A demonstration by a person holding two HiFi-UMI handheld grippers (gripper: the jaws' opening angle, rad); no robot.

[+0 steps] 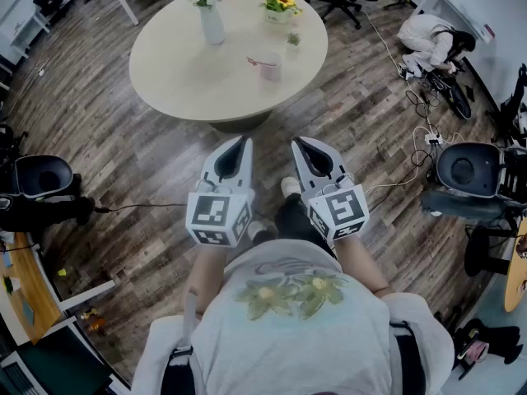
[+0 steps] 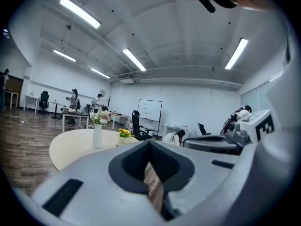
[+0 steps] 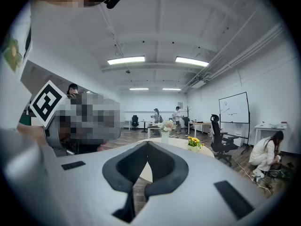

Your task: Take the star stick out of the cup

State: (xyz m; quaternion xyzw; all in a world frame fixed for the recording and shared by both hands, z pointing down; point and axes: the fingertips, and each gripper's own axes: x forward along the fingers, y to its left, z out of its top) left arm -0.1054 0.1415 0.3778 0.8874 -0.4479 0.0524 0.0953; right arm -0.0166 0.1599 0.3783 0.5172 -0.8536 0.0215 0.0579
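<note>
Both grippers idle over the plank floor, short of the round tabletop.
Left gripper [image 1: 244, 141] and right gripper [image 1: 299, 141]: smooth grey shells, dark-padded jaws together, nothing between them. Pale matte tabletop [image 1: 181, 72] carries a white vase [image 1: 212, 25], yellow flowers [image 1: 280, 3] and, toward its near edge, a squat pink cup [image 1: 269, 67]. Star stick is only a thin line at the cup's rim; its axis is too small to tell.

white floral-print t-shirt [image 1: 296, 336]
</note>
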